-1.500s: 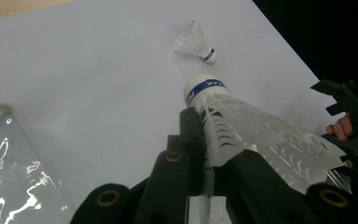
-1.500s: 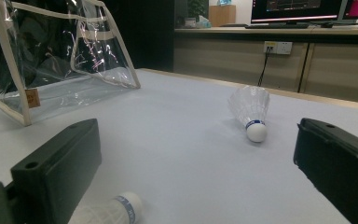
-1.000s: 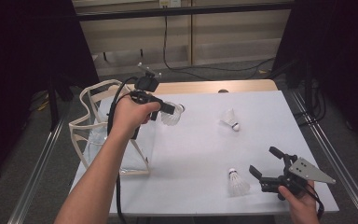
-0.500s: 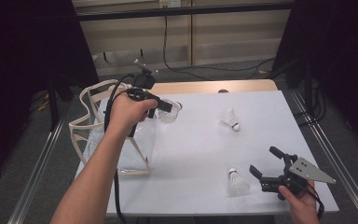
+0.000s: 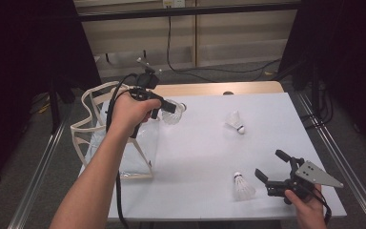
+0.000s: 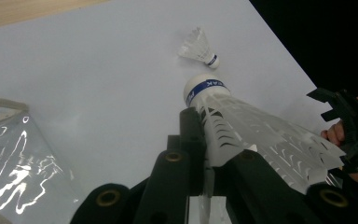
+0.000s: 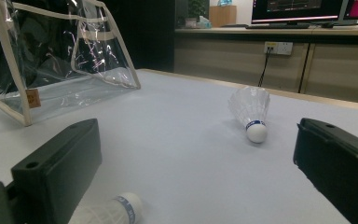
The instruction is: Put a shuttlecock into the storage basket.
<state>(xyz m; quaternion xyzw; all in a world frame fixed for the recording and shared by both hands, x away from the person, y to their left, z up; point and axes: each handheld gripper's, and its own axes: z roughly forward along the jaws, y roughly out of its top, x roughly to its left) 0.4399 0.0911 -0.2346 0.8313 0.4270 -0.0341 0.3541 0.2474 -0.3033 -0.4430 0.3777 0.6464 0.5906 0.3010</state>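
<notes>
So the clear bag (image 5: 116, 143) sat at the table's left edge. Left gripper (image 5: 169, 107) was pinching a shuttlecock (image 5: 172, 112) just right of the bag's top. Right gripper (image 5: 271, 167), jaws spread, rested beside another shuttlecock (image 5: 242, 186).

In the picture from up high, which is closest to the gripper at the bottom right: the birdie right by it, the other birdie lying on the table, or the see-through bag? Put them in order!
From the right gripper:
1. The shuttlecock beside it, just to its left, near the table's front edge.
2. The far shuttlecock, farther back, around the table's middle.
3. The clear bag, across at the left edge.
</notes>
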